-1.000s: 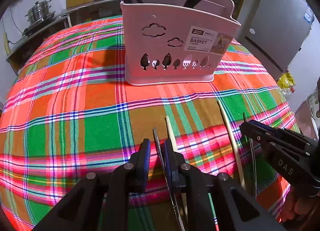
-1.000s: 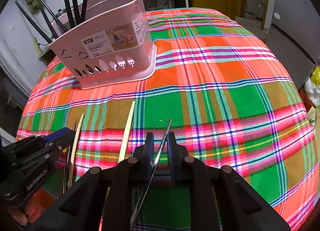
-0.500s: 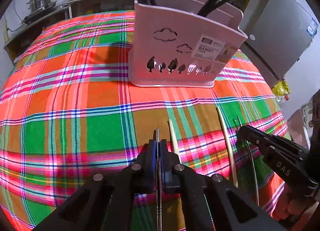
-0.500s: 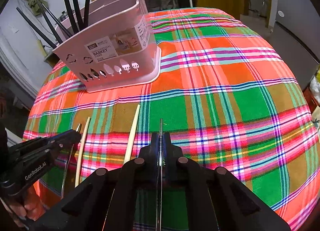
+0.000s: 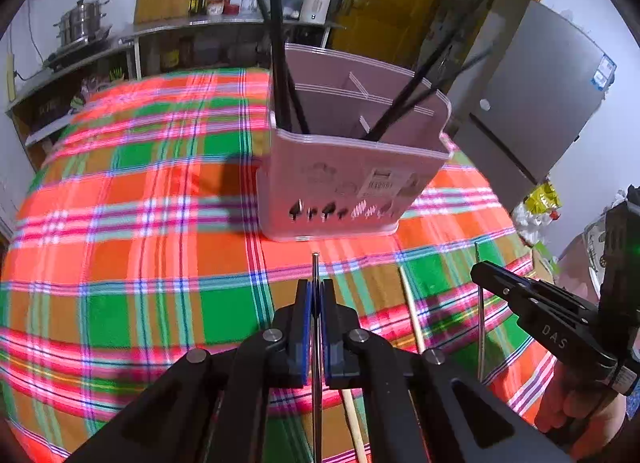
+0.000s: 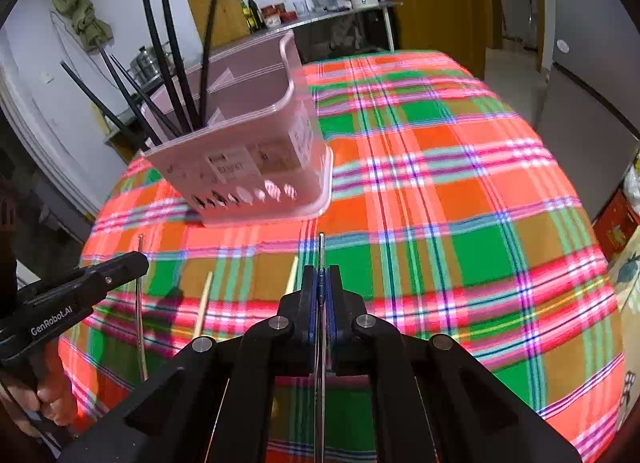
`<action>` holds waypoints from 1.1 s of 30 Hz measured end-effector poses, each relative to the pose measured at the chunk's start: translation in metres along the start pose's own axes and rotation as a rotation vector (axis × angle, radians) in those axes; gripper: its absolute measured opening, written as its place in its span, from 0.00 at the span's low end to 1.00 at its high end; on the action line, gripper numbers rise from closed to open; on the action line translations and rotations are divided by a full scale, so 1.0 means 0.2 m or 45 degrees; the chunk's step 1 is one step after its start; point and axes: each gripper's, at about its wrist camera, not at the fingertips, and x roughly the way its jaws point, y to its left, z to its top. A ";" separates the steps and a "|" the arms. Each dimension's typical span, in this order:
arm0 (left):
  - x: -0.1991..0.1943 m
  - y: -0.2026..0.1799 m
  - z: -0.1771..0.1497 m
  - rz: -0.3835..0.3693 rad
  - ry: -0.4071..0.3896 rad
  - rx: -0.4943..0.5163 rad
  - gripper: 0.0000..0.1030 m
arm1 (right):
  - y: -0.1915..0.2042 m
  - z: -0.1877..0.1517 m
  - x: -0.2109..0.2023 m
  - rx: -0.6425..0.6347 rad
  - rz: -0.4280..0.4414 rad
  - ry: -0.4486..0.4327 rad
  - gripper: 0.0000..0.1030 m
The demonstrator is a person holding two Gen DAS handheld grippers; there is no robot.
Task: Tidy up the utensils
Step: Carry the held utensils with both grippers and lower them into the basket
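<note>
Left claw point(image 5: 316, 295) tight on a metal chopstick point(image 5: 315, 263), probably off the tablecloth point(image 5: 120, 223)

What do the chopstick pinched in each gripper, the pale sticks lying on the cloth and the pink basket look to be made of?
Chopstick in the left gripper and in the right gripper: thin, grey, glinting, probably steel.
Pale chopsticks: matte tan, likely bamboo or wood.
Pink basket: smooth moulded plastic, with cut-out shapes and a label.
</note>
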 end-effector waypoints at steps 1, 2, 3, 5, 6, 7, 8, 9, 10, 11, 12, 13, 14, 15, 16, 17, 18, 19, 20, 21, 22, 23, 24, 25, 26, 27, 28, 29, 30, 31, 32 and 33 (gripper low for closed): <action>-0.02 0.00 0.01 -0.003 -0.010 0.001 0.04 | 0.00 0.01 -0.02 -0.003 0.003 -0.013 0.04; -0.04 0.01 0.02 -0.007 -0.022 0.001 0.04 | 0.01 0.03 -0.04 -0.006 0.006 -0.028 0.04; -0.06 0.01 0.03 -0.010 -0.031 0.002 0.04 | 0.01 0.04 -0.06 -0.008 0.008 -0.042 0.04; -0.10 0.00 0.06 -0.014 -0.055 0.007 0.04 | 0.01 0.06 -0.09 -0.011 0.014 -0.066 0.04; -0.12 0.00 0.07 -0.016 -0.063 0.008 0.04 | 0.01 0.07 -0.11 -0.014 0.016 -0.078 0.04; -0.14 0.00 0.08 -0.019 -0.073 0.008 0.04 | 0.02 0.08 -0.13 -0.016 0.017 -0.090 0.04; -0.15 0.00 0.09 -0.023 -0.083 0.008 0.04 | 0.02 0.09 -0.15 -0.019 0.020 -0.102 0.04; -0.17 0.00 0.10 -0.024 -0.092 0.010 0.04 | 0.03 0.10 -0.16 -0.021 0.022 -0.114 0.04; -0.19 0.00 0.10 -0.024 -0.099 0.011 0.04 | 0.03 0.11 -0.18 -0.023 0.024 -0.123 0.04; -0.20 0.00 0.11 -0.025 -0.108 0.013 0.04 | 0.04 0.11 -0.19 -0.025 0.027 -0.134 0.04; -0.22 0.00 0.12 -0.027 -0.114 0.016 0.04 | 0.04 0.12 -0.21 -0.027 0.029 -0.146 0.04; -0.23 -0.01 0.12 -0.027 -0.122 0.019 0.04 | 0.04 0.13 -0.22 -0.029 0.030 -0.154 0.04; -0.24 -0.01 0.12 -0.027 -0.128 0.022 0.04 | 0.05 0.13 -0.23 -0.031 0.033 -0.164 0.04; -0.25 -0.01 0.13 -0.028 -0.133 0.024 0.04 | 0.05 0.14 -0.25 -0.034 0.036 -0.174 0.04; -0.27 -0.02 0.13 -0.027 -0.139 0.026 0.04 | 0.05 0.14 -0.26 -0.035 0.036 -0.182 0.04; -0.28 -0.02 0.14 -0.027 -0.144 0.029 0.04 | 0.05 0.14 -0.27 -0.037 0.037 -0.188 0.04; -0.29 -0.02 0.14 -0.027 -0.147 0.031 0.04 | 0.05 0.14 -0.28 -0.038 0.039 -0.195 0.04; -0.29 -0.02 0.14 -0.027 -0.151 0.032 0.04 | 0.05 0.15 -0.29 -0.040 0.041 -0.200 0.04; -0.31 -0.02 0.14 -0.029 -0.155 0.032 0.04 | 0.06 0.15 -0.30 -0.041 0.041 -0.206 0.04; -0.31 -0.02 0.14 -0.030 -0.158 0.032 0.04 | 0.06 0.15 -0.31 -0.042 0.042 -0.210 0.04; -0.32 -0.02 0.14 -0.030 -0.161 0.033 0.04 | 0.06 0.15 -0.31 -0.043 0.043 -0.212 0.04; -0.33 -0.02 0.14 -0.030 -0.162 0.034 0.04 | 0.06 0.15 -0.32 -0.044 0.044 -0.216 0.04; -0.33 -0.02 0.15 -0.030 -0.163 0.035 0.04 | 0.06 0.15 -0.33 -0.045 0.043 -0.218 0.04; -0.34 -0.02 0.14 -0.030 -0.164 0.036 0.04 | 0.06 0.15 -0.33 -0.045 0.044 -0.220 0.04; -0.34 -0.02 0.14 -0.030 -0.165 0.037 0.04 | 0.06 0.14 -0.33 -0.046 0.046 -0.223 0.04; -0.35 -0.02 0.14 -0.030 -0.165 0.037 0.04 | 0.06 0.14 -0.34 -0.049 0.045 -0.226 0.04; -0.35 -0.02 0.13 -0.030 -0.165 0.037 0.04 | 0.06 0.14 -0.34 -0.051 0.046 -0.227 0.04; -0.35 -0.02 0.13 -0.031 -0.164 0.036 0.04 | 0.06 0.14 -0.35 -0.052 0.047 -0.229 0.04; -0.36 -0.03 0.13 -0.032 -0.164 0.035 0.04 | 0.06 0.14 -0.35 -0.053 0.048 -0.231 0.04; -0.36 -0.02 0.13 -0.034 -0.164 0.035 0.04 | 0.06 0.15 -0.35 -0.055 0.047 -0.233 0.04; -0.37 -0.02 0.13 -0.035 -0.165 0.035 0.04 | 0.06 0.15 -0.36 -0.058 0.048 -0.236 0.04; -0.37 -0.02 0.13 -0.037 -0.167 0.035 0.04 | 0.06 0.15 -0.36 -0.059 0.048 -0.240 0.04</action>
